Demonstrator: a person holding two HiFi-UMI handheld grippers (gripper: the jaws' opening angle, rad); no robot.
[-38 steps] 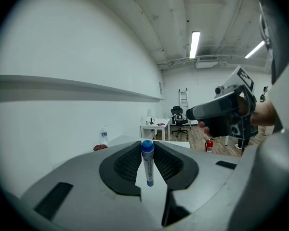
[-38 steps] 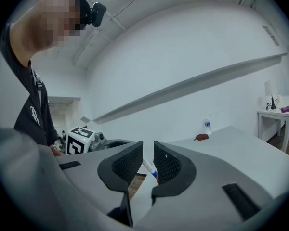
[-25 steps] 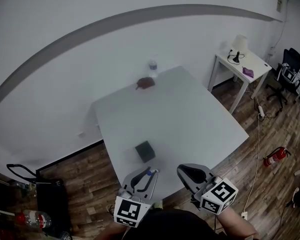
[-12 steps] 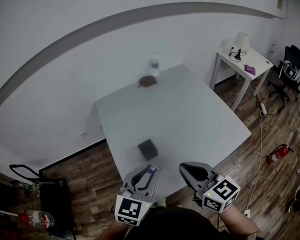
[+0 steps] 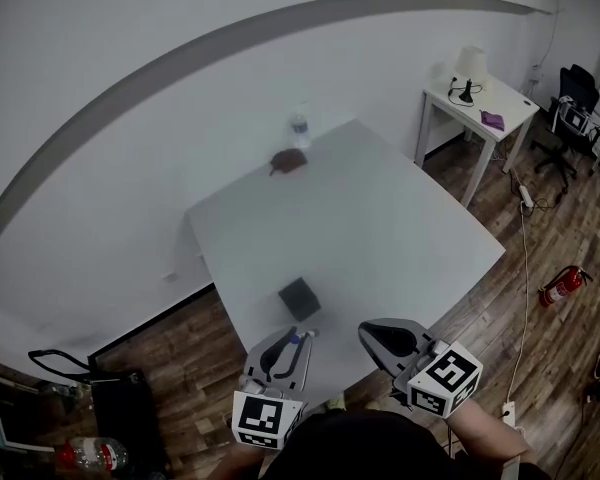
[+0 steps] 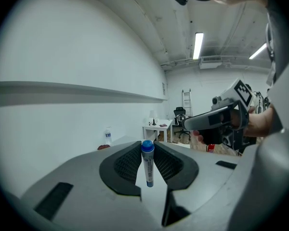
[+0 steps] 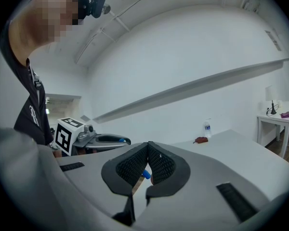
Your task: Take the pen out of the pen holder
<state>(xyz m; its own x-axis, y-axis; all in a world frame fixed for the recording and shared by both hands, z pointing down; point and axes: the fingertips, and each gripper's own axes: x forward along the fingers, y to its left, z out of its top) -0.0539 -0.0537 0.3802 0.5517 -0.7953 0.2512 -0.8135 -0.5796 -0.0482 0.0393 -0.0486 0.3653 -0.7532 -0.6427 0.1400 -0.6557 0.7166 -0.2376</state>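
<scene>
A dark square pen holder (image 5: pixel 296 297) stands on the white table (image 5: pixel 380 228) near its front edge. My left gripper (image 5: pixel 296 337) hovers just in front of the holder, off the table's edge, and is shut on a white pen with a blue cap (image 5: pixel 298 341). In the left gripper view the pen (image 6: pixel 148 166) stands upright between the pads, cap at the tips of the gripper (image 6: pixel 147 146). To its right, my right gripper (image 5: pixel 368 331) is level with it and shut, tips touching (image 7: pixel 148 146). A small blue bit shows through the gap below them.
A water bottle (image 5: pixel 298 128) and a brown object (image 5: pixel 290 161) sit at the table's far edge by the wall. A small side table with a lamp (image 5: pixel 477 98) stands at the right, with an office chair (image 5: pixel 578 103) beyond. A fire extinguisher (image 5: pixel 563 286) lies on the wooden floor.
The head view has shifted slightly. Both grippers keep their places, and the pen stays in the left gripper.
</scene>
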